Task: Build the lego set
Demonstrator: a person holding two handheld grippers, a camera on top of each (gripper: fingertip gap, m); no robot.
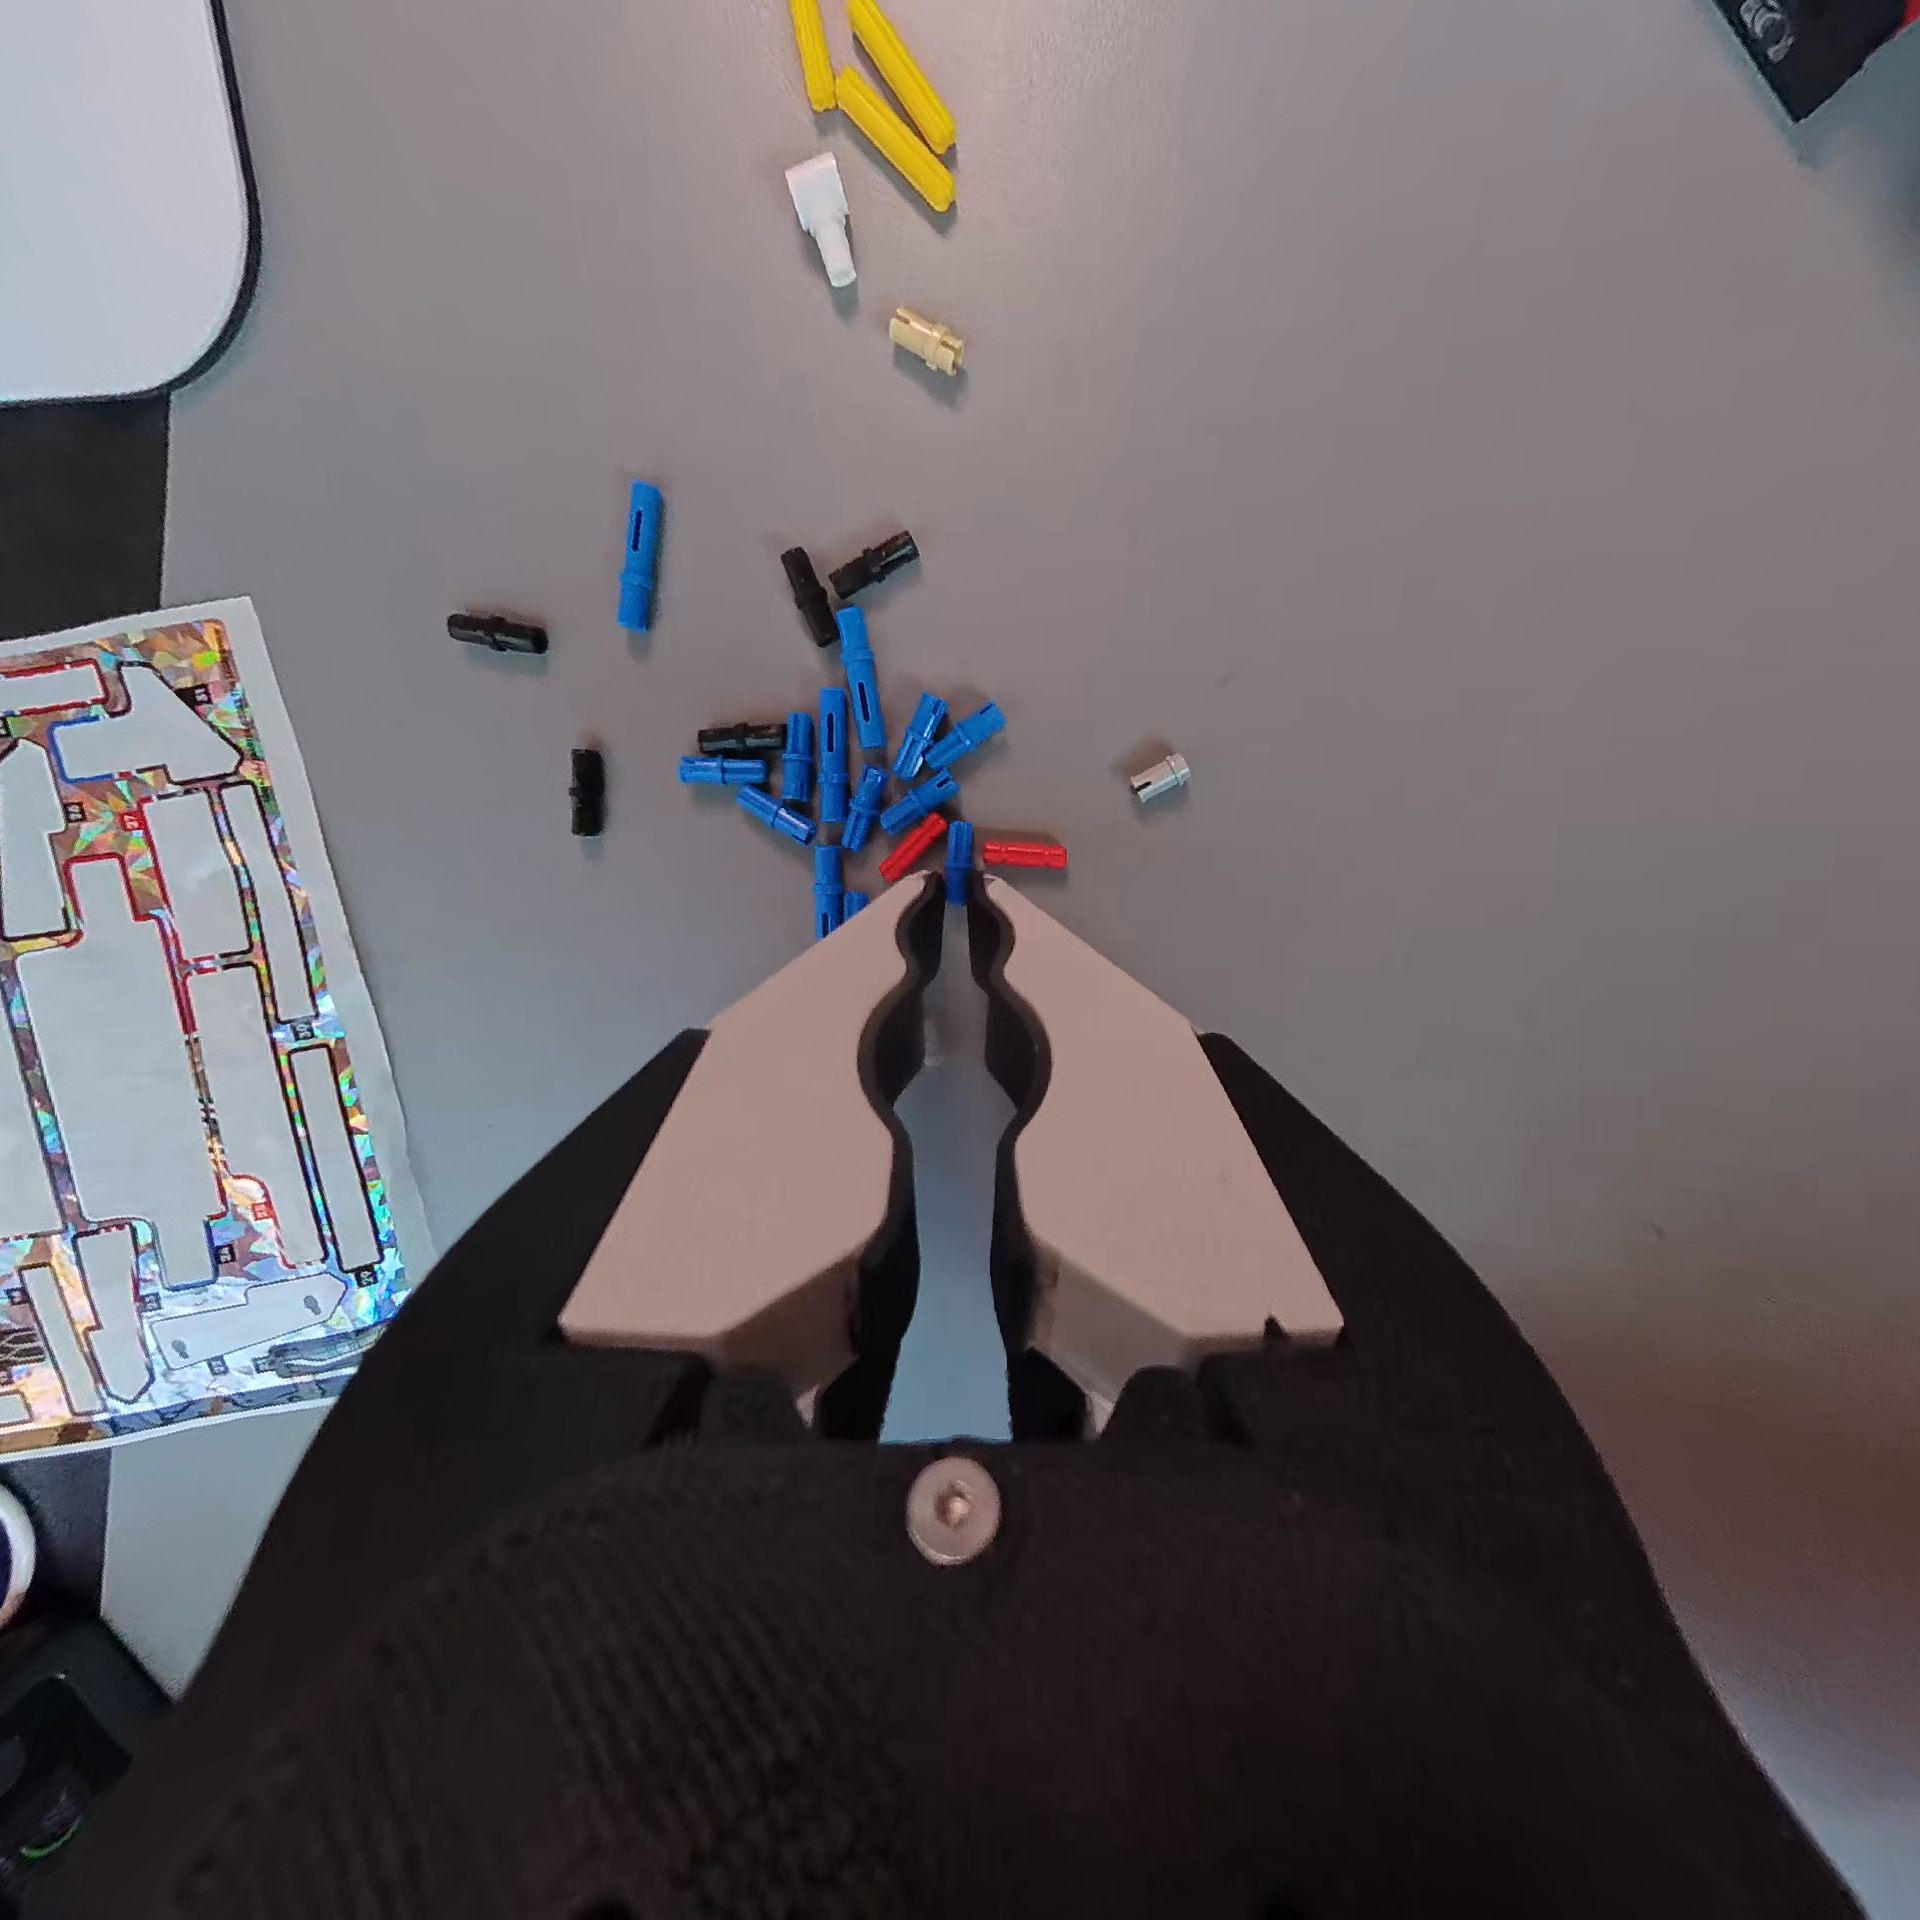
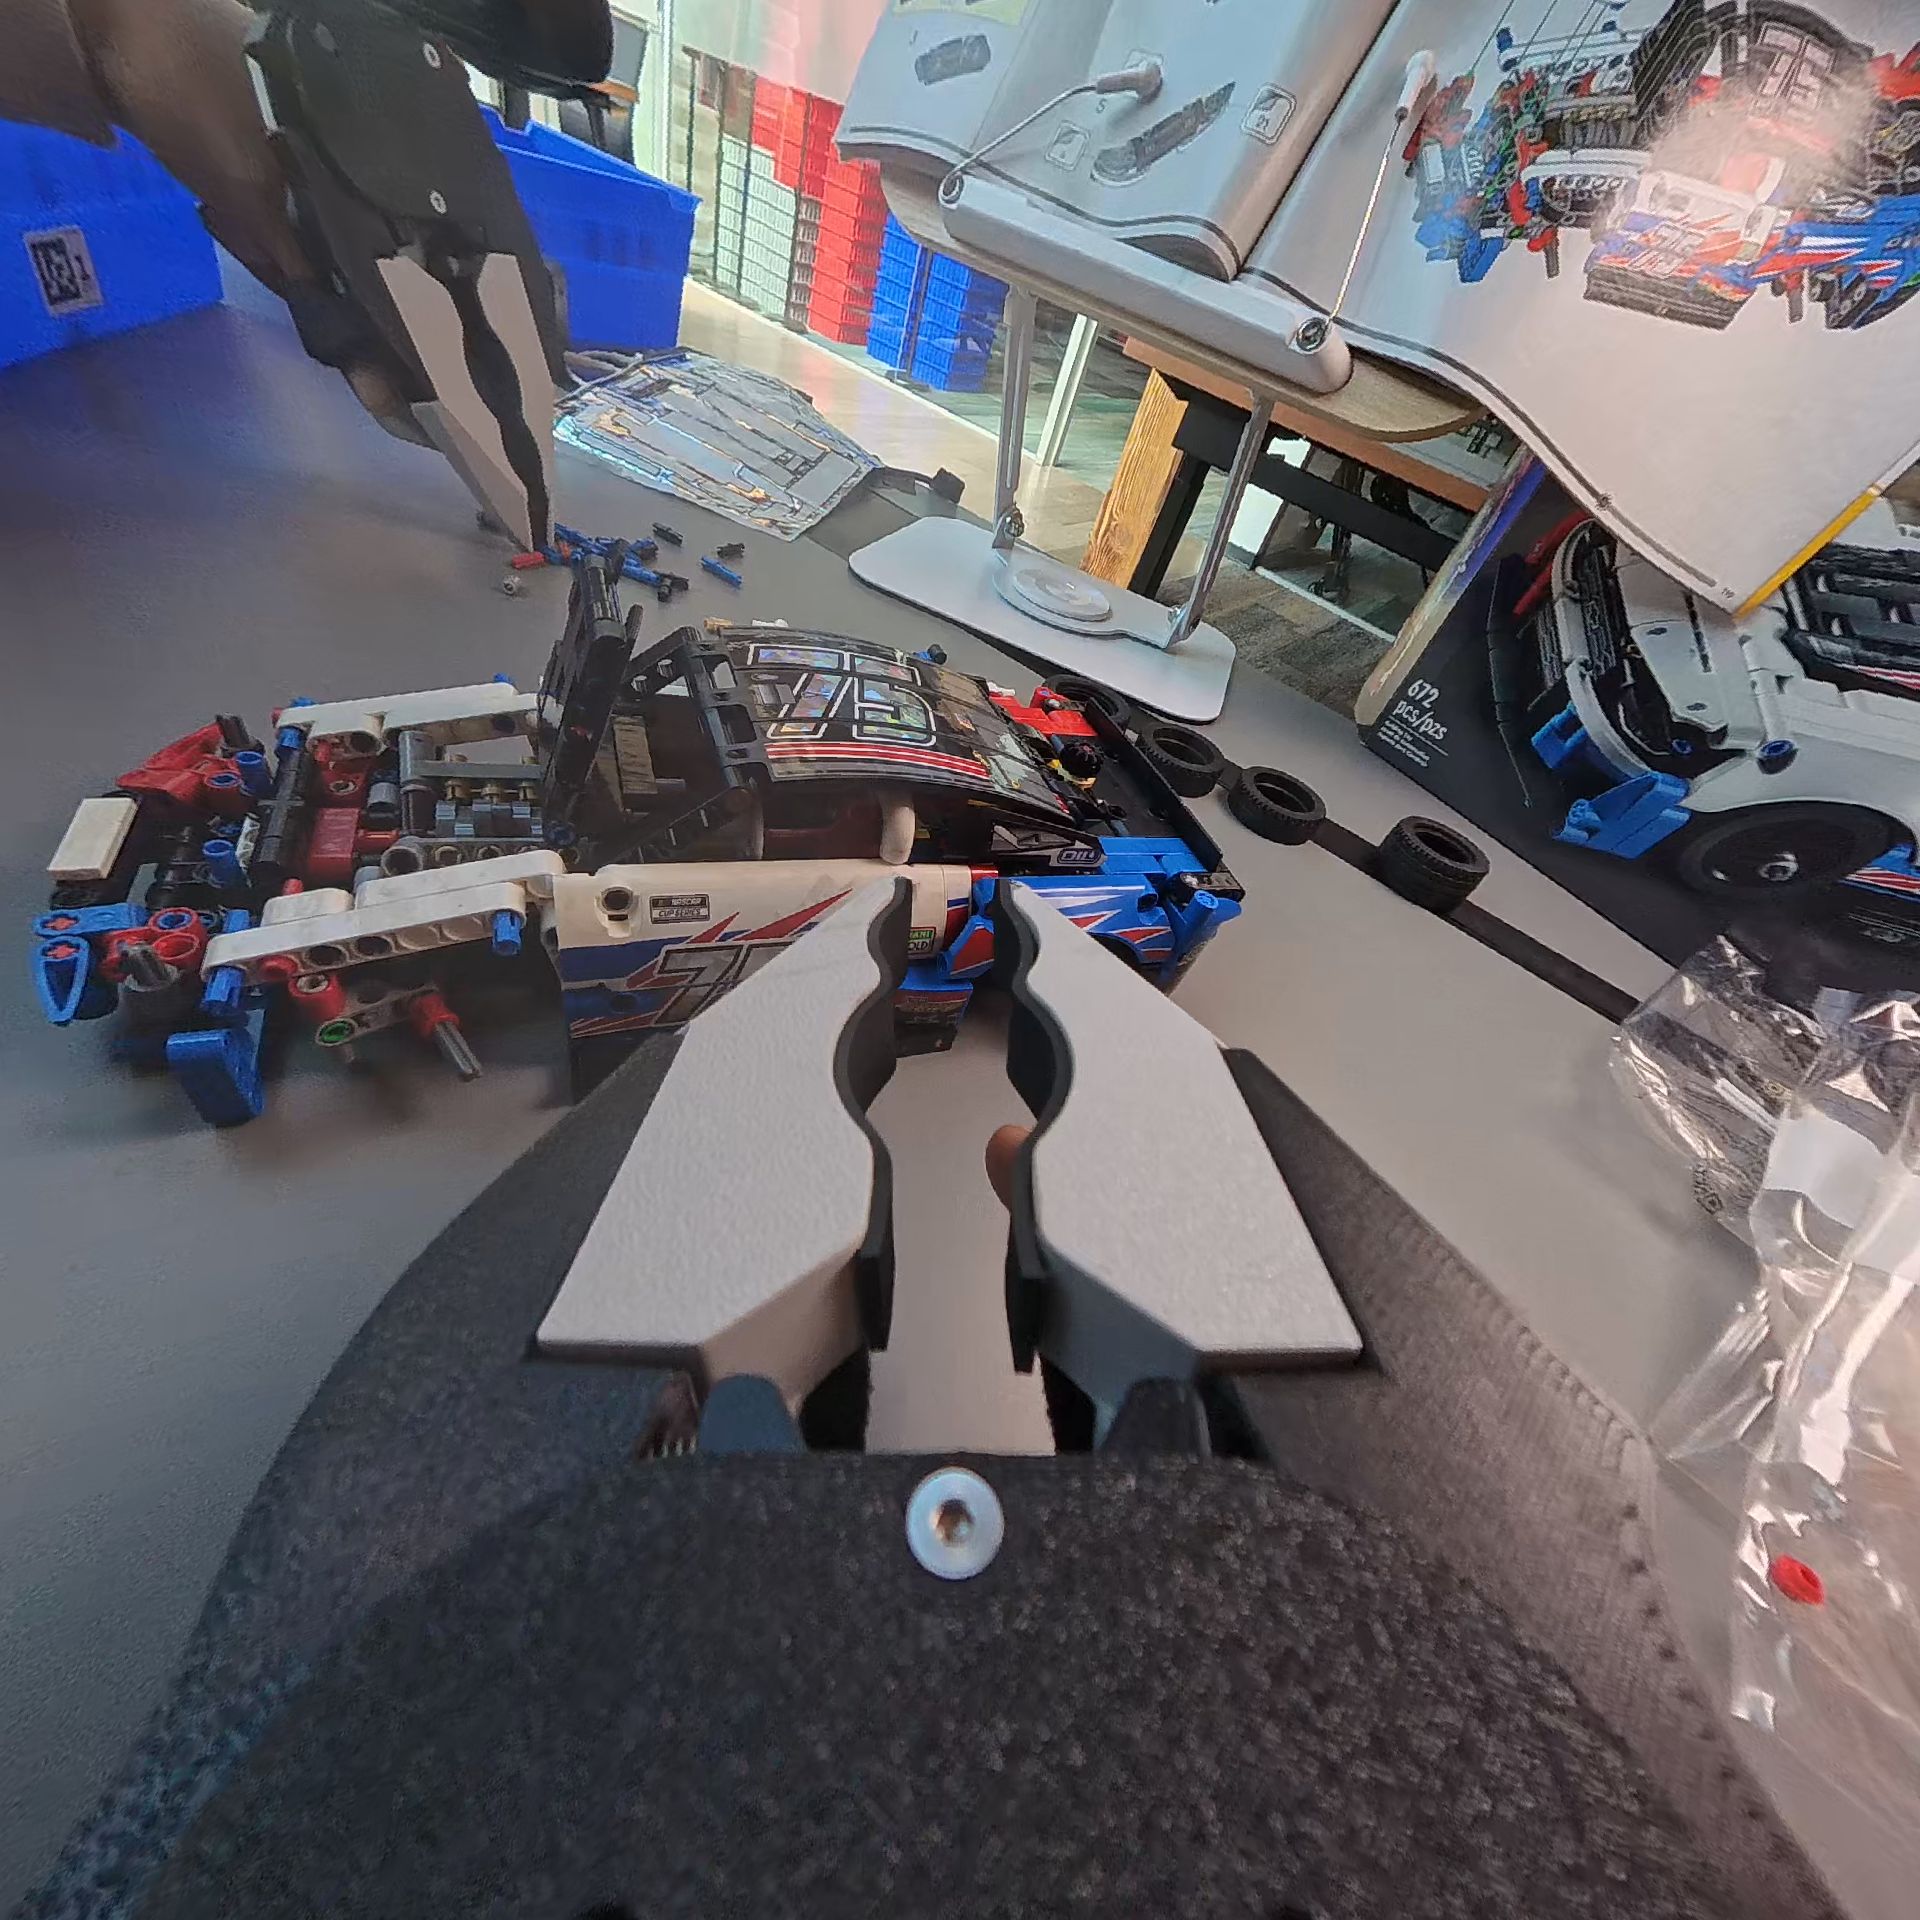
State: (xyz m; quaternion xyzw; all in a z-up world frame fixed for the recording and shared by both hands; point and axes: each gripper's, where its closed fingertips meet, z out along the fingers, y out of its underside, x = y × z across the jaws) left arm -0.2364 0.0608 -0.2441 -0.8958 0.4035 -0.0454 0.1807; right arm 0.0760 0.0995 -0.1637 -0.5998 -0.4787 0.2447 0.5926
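Pinching blue pin (image 1: 958,854) in left gripper (image 1: 957,883) fingertips

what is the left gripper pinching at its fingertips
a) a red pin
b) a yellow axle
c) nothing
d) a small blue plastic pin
d: the left gripper has its fingertips closed on a small blue plastic pin at the near edge of the pile, with red pins lying loose either side.

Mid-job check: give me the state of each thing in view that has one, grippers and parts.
left gripper: shut on blue pin
blue pin: pinched at the fingertips, at the pile's edge
right gripper: open, empty, near the car's side
car model: partly built, no wheels fitted
tyres: loose on the table
sticker sheet: many stickers gone
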